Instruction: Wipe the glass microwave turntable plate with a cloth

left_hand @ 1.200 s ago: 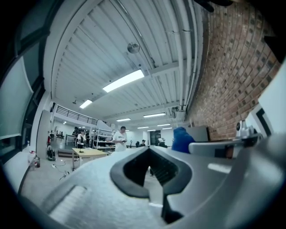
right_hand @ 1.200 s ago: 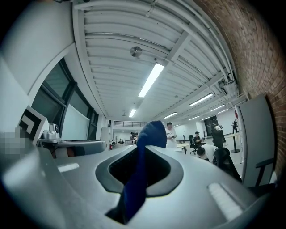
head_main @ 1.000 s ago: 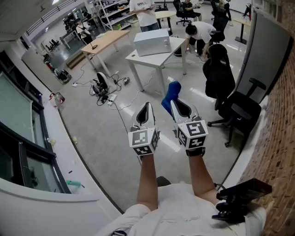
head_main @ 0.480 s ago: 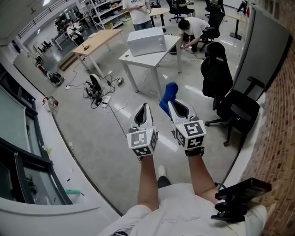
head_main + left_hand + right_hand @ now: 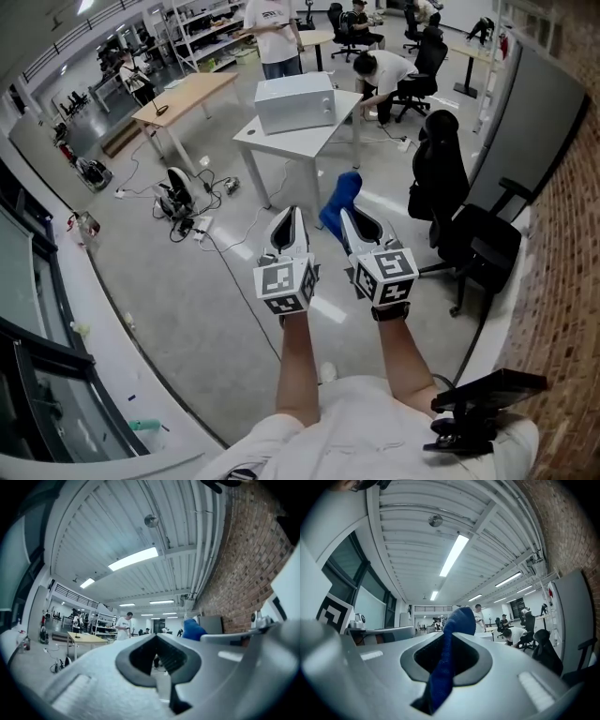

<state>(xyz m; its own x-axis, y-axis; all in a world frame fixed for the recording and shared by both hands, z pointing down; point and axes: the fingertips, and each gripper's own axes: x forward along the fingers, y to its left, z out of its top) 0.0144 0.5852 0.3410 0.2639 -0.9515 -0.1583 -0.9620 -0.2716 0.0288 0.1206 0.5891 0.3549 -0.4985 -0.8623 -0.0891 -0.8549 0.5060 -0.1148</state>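
In the head view I count two grippers, the left gripper (image 5: pixel 292 217) and the right gripper (image 5: pixel 348 217), side by side above wide open floor. One blue cloth (image 5: pixel 341 199) stands up from the right one. One microwave (image 5: pixel 295 101) sits on one white table (image 5: pixel 281 142) at 12 o'clock, well apart.

In the left gripper view, the jaws are pressed together with nothing between them.

In the right gripper view, the jaws are clenched on the cloth.

There are two grippers, the left gripper (image 5: pixel 295 214) and the right gripper (image 5: pixel 344 216). There is one blue cloth (image 5: pixel 342 192). One white box (image 5: pixel 295 101) sits on one white table (image 5: pixel 272 142). There is one wooden table (image 5: pixel 183 97) too. Two black chairs are close by, a near chair (image 5: pixel 483 246) and a back chair (image 5: pixel 439 173). Three people show clearly: a standing person (image 5: pixel 272 28), a bending person (image 5: pixel 382 67) and a far person (image 5: pixel 128 70).
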